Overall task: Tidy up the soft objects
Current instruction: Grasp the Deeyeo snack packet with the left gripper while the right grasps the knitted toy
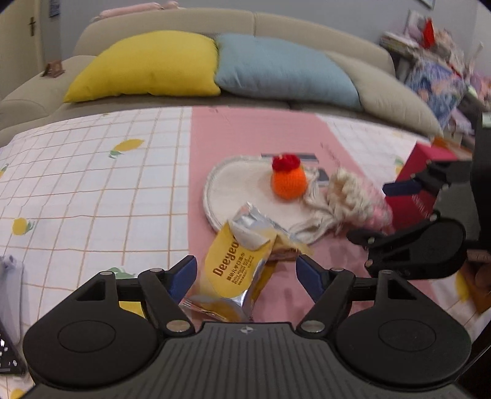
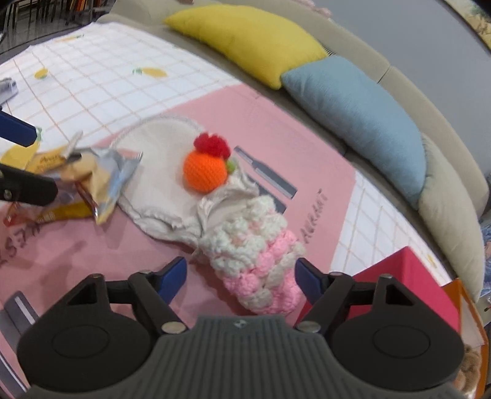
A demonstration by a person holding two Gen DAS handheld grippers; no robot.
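Crochet pouch — between right jaws, untouched

Home living rm: beige sofa w/ yellow cushion & blue cushion, lemon-print checked cloth, cluttered shelf.

Yellow cushion and pale blue cushion on beige sofa. White cloth with thin orange grid and yellow lemon prints. Plain pink mat over it. Cream round pouch. Orange knitted ball with red tuft on top and a bit of green at the side. Crocheted piece in white and pink bobbles. Yellow and silver wrapper with brown letters. Red box. Black tongs with blue pads.
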